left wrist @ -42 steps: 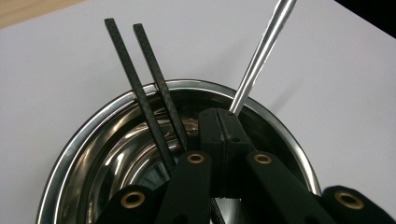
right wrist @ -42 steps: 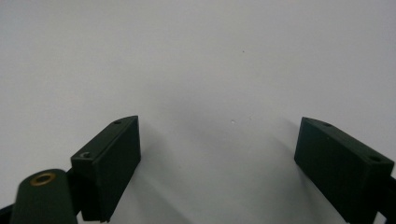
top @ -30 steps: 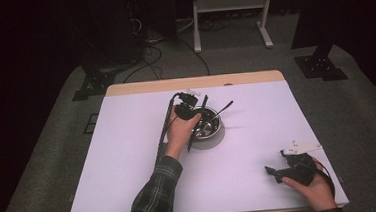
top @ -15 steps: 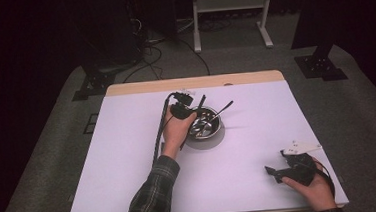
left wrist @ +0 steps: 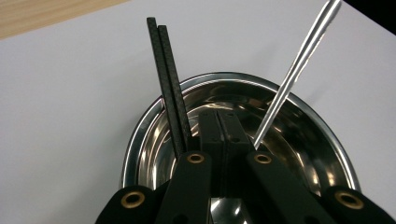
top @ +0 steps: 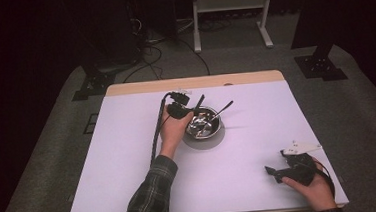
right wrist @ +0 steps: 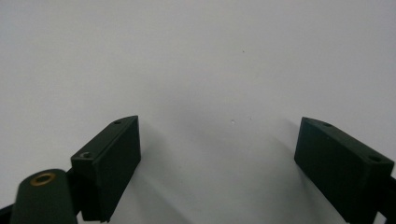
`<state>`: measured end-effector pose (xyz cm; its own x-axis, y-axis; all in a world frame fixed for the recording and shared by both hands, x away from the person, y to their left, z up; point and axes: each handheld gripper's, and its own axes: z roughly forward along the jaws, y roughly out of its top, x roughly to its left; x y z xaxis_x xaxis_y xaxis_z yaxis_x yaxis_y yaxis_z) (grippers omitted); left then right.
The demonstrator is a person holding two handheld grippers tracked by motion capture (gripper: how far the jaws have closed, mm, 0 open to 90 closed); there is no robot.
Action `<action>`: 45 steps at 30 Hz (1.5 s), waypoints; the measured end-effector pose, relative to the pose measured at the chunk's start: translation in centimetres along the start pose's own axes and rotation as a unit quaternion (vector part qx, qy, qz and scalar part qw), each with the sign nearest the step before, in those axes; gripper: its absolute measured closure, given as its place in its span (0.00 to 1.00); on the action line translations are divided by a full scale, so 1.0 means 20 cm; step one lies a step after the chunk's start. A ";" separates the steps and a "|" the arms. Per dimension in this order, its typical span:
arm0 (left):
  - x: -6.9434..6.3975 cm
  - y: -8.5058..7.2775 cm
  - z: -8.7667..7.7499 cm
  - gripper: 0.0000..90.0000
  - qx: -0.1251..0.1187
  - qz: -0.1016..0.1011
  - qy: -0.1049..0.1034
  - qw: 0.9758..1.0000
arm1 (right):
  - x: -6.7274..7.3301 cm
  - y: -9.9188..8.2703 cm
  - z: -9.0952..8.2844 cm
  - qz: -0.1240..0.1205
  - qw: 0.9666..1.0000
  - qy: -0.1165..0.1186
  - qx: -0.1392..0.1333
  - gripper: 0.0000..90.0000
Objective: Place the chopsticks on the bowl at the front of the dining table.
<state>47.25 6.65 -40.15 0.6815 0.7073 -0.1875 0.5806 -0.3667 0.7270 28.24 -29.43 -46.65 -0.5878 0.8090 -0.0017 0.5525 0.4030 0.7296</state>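
The left gripper (left wrist: 223, 122), jaws pressed together on nothing, dips into a steel bowl (left wrist: 299, 121); black chopsticks (left wrist: 168, 79) lean just to its left, a spoon (left wrist: 294, 70) to its right. The right gripper (right wrist: 217, 154), spread, rests well apart on the table (top: 129, 160).

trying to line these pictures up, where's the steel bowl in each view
High view: the steel bowl sits at the table's middle, beside the left gripper.
Left gripper view: the bowl's rim spans the lower centre, behind the shut jaws.
Right gripper view: not in it.
Shared landmark: the black chopsticks leaning on the bowl's rim.
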 end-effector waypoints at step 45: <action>-0.13 -0.46 -0.36 1.00 0.016 0.020 -0.007 1.000 | 0.00 0.00 0.00 0.001 1.000 -0.001 0.000 0.14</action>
<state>36.92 12.49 -41.60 0.7111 0.6828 -0.1676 0.5658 -0.4143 0.7129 28.20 -29.40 -46.64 -0.5863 0.8101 -0.0021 0.5527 0.4018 0.7301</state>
